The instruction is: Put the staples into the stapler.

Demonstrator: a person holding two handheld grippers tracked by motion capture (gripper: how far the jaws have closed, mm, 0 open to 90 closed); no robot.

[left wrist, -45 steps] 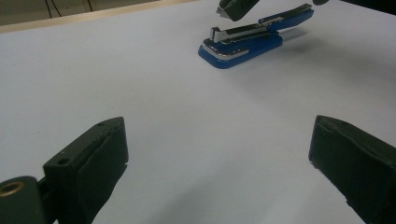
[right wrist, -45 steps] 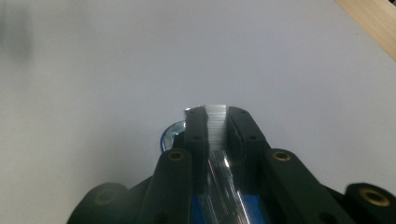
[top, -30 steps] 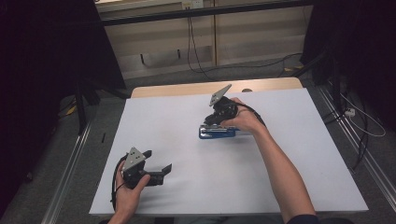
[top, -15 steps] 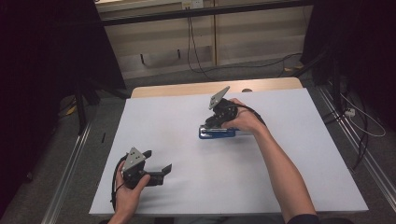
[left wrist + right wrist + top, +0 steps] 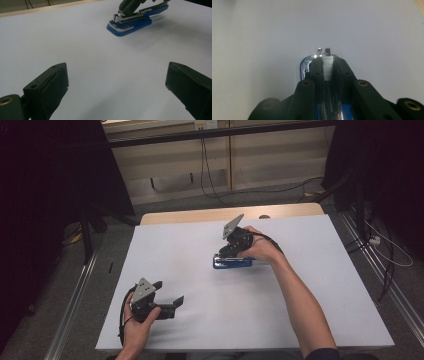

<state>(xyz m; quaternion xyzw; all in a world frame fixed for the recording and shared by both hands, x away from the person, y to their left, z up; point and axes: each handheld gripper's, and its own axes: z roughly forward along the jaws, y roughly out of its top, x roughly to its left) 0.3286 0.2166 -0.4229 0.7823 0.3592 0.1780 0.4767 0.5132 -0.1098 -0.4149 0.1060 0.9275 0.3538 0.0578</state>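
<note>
High view: a blue stapler [image 5: 232, 263] lies just above the middle of the frame on the white table [image 5: 320, 320], its long axis running left to right across the picture. The right gripper [image 5: 226, 254] comes onto it from the right, along that axis, with the hand directly behind. The left gripper [image 5: 169, 296] sits in the lower left of the frame, well apart from the stapler, which lies up and to the right of it. The right hand is therefore much the nearer.

Left gripper view: its two black jaws stand wide apart at the lower corners with only bare table between them, so this gripper is open and holds nothing. The stapler [image 5: 130, 24] rests at the upper middle, its chrome nose pointing left, with the other gripper's jaws on its raised top arm.

Right gripper view: the jaws are drawn close and clamp the sides of the stapler's top arm [image 5: 327, 67], a strip of staples showing between them; the chrome nose [image 5: 322, 52] points away toward the top of the frame.

No brand, label or writing can be read in any view.
</note>
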